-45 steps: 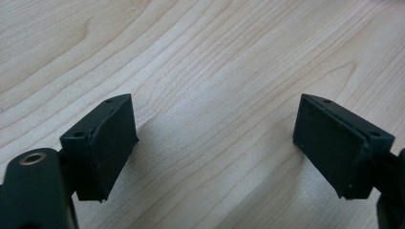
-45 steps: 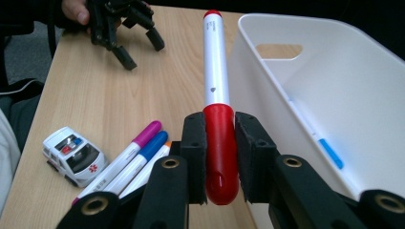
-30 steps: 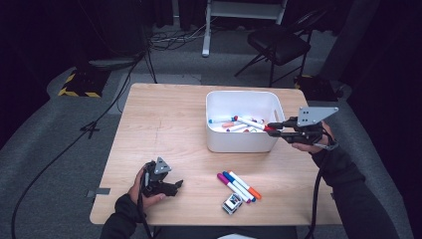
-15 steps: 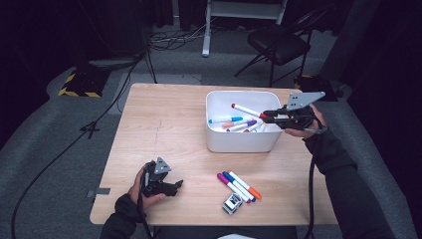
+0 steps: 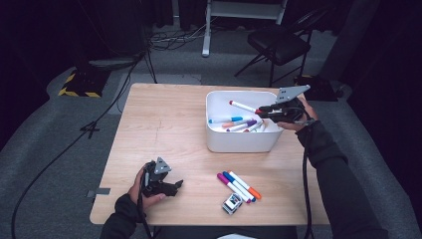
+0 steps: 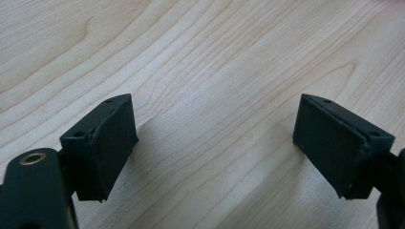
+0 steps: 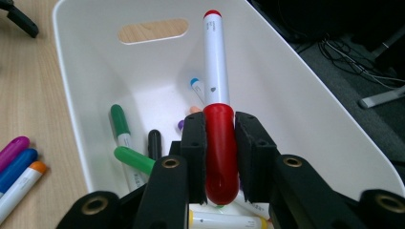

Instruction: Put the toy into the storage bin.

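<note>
My right gripper (image 5: 263, 109) (image 7: 220, 143) is shut on a red marker (image 7: 217, 90) (image 5: 243, 106) by its cap, holding it level over the white bin (image 5: 219, 142) (image 7: 296, 86). Several markers (image 5: 239, 123) (image 7: 126, 138) lie in the bin's bottom. Three more markers (image 5: 238, 186) rest on the table in front of the bin. My left gripper (image 5: 174, 185) (image 6: 215, 148) lies at the table's near left, held by a hand, its jaws open over bare wood with nothing between them.
A small black-and-white block (image 5: 232, 203) sits near the table's front edge beside the loose markers. The wooden table (image 5: 164, 119) has free room on its left half. A black chair (image 5: 278, 42) and cables stand on the floor beyond.
My right gripper has carried the red marker leftward, from beside the bin's right wall to over its inside. The left gripper has stayed put.
</note>
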